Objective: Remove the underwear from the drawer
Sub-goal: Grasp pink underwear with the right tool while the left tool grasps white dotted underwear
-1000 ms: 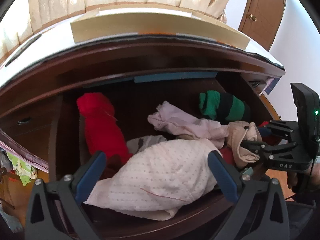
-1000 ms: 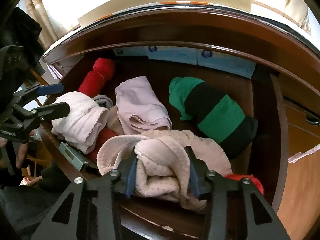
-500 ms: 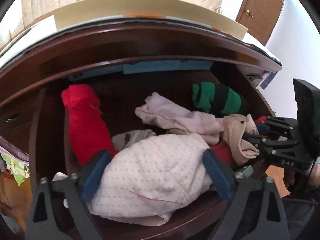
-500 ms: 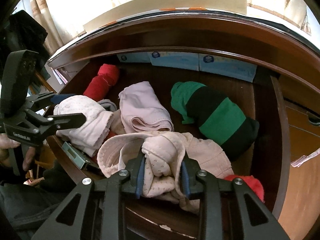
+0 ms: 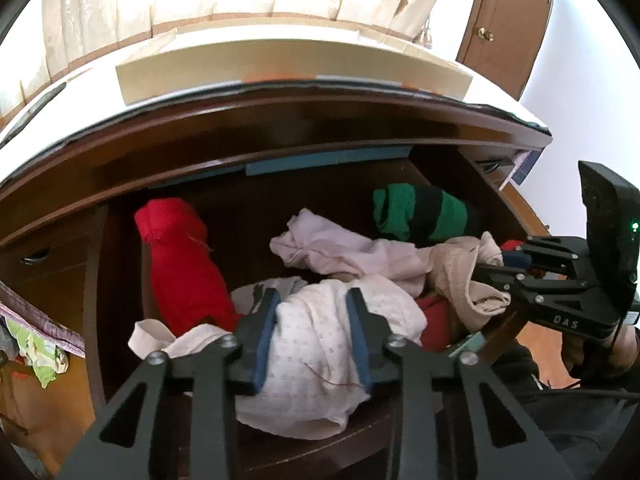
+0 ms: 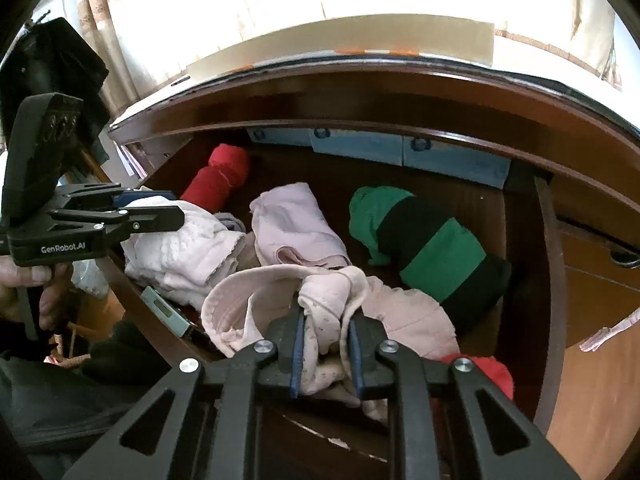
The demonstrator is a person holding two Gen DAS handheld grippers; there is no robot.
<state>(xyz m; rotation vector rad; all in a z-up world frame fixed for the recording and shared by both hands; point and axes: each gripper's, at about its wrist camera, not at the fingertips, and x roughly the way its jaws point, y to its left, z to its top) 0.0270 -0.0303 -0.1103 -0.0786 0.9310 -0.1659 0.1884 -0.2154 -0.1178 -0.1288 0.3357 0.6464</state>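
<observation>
Nearest us, our left gripper (image 5: 312, 332) is closing on the white dotted underwear (image 5: 320, 344) at the drawer's (image 5: 120, 280) front edge, while our right gripper (image 6: 325, 348) is closing on bunched pink underwear (image 6: 324, 300). We judge the grasp step nearly done; next, lift both clear. Farther back, at eleven o'clock lies a red roll (image 5: 180, 260), at one o'clock a green-black roll (image 5: 424, 218).

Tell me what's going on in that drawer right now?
A person holds a gripper in each hand over an open wooden drawer full of clothes. The left gripper is closing on a white dotted garment at the front left, fabric bunched between its pads. The right gripper is closing on a pale pink dotted piece at the front edge. Both pieces still lie in the drawer. A red roll, a pink folded piece and a green-and-black bundle lie untouched.
</observation>
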